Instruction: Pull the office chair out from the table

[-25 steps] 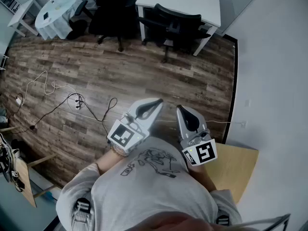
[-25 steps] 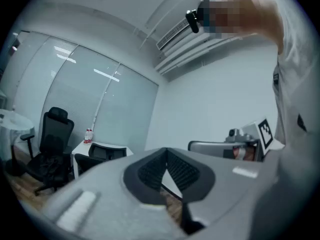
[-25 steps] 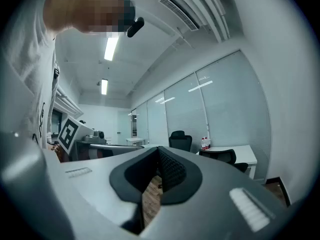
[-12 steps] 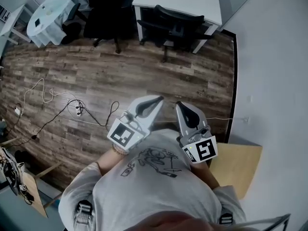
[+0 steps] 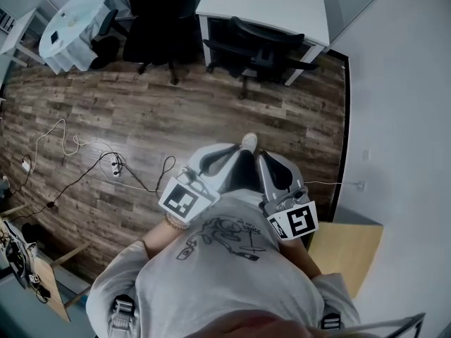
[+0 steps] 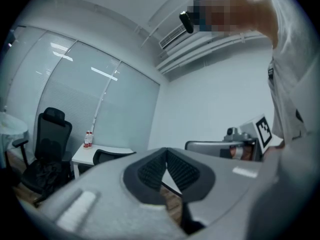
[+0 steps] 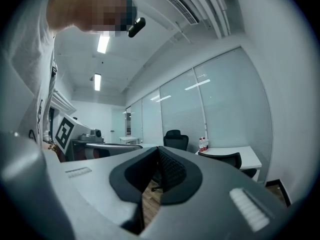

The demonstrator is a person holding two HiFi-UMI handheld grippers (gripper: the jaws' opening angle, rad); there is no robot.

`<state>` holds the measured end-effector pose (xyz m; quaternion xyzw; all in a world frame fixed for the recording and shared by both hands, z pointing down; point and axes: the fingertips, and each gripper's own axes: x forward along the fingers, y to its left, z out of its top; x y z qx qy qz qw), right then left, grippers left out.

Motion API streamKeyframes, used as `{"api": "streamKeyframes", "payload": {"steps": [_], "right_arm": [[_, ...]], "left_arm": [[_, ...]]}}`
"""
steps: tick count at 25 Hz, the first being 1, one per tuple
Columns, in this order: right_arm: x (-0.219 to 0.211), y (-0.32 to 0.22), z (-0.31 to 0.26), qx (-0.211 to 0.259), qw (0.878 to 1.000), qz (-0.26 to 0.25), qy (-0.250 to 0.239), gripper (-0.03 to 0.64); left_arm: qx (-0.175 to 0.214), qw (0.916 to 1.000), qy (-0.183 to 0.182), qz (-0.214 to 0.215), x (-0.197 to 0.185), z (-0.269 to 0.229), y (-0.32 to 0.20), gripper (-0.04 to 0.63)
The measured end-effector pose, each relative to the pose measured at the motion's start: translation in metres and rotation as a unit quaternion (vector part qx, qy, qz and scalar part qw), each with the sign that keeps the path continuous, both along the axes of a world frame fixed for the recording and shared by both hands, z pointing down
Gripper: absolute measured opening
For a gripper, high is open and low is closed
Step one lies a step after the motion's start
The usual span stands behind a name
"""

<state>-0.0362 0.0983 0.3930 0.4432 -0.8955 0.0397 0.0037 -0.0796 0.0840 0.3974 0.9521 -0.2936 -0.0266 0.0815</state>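
The black office chair (image 5: 262,39) stands tucked under the white table (image 5: 271,2) at the far end of the room. It also shows in the left gripper view (image 6: 108,155) and the right gripper view (image 7: 226,159). Both grippers are held level in front of my chest, far short of the chair. My left gripper (image 5: 232,149) is shut with nothing in it, its pads (image 6: 152,169) meeting at the tip. My right gripper (image 5: 261,158) is likewise shut and empty. A shoe (image 5: 248,142) shows between them on the wood floor.
A second, high-backed black chair (image 5: 156,27) stands left of the table. A round white table (image 5: 70,18) is at the far left. Cables (image 5: 113,164) trail over the floor on the left. A wooden tabletop (image 5: 345,248) is at my right, beside the white wall. Small bottles (image 6: 88,140) stand on the white table.
I have walked towards the white table with both grippers carried forward together. The cables and the wooden tabletop slid back in view, and a shoe has appeared between the grippers.
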Motion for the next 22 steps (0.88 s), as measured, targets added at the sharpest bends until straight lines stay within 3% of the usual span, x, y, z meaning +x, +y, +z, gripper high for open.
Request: {"api": "streamKeyframes", "payload": {"steps": [7,14,18,22], "right_arm": [[0.02,-0.082,-0.005,0.017,1.0,-0.002,0.0,0.006],[0.074,-0.176,-0.005,0.022,1.0,-0.007,0.009,0.008],[0.099,-0.229,0.002,0.017,1.0,-0.016,0.016,0.008],[0.122,-0.276,0.015,0.004,0.999,-0.025,0.039,0.017]], "left_arm": [[0.014,0.9998,-0.009,-0.006,0.017,-0.006,-0.083,0.009],[0.037,0.9987,-0.035,-0.004,0.067,-0.008,-0.178,0.04],[0.048,0.9963,-0.072,-0.005,0.09,0.002,-0.231,0.052],[0.036,0.9941,-0.102,-0.004,0.108,0.022,-0.28,0.052]]}}
